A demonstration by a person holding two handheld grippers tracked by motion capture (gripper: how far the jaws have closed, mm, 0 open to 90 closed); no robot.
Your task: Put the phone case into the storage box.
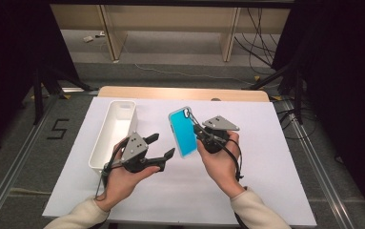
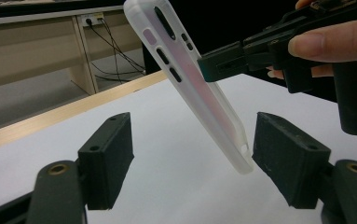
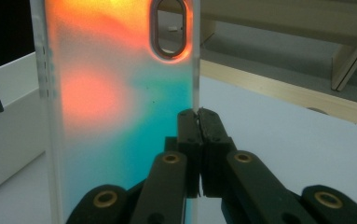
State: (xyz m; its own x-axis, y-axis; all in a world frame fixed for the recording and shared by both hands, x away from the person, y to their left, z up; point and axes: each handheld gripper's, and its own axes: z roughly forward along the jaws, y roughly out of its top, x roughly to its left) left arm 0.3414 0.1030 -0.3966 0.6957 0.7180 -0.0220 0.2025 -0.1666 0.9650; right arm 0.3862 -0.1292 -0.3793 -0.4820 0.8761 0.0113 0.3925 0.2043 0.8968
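Note:
A phone case (image 1: 182, 132), bright blue in the high view, is held up off the white sheet, tilted. My right gripper (image 1: 200, 136) is shut on its right edge. In the right gripper view the case (image 3: 115, 102) glows orange and teal, and the gripper (image 3: 198, 116) pinches its thin side wall below the camera cut-out. My left gripper (image 1: 163, 146) is open just left of the case's lower end. In the left gripper view the frosted case (image 2: 190, 79) slants down between the spread pads (image 2: 106, 154) without touching either.
A long white bin (image 1: 113, 133) stands on the sheet to the left of my left hand. The white sheet (image 1: 256, 181) covers the table, whose wooden far edge (image 1: 180, 93) shows. Tripod legs and cables lie on the floor beyond.

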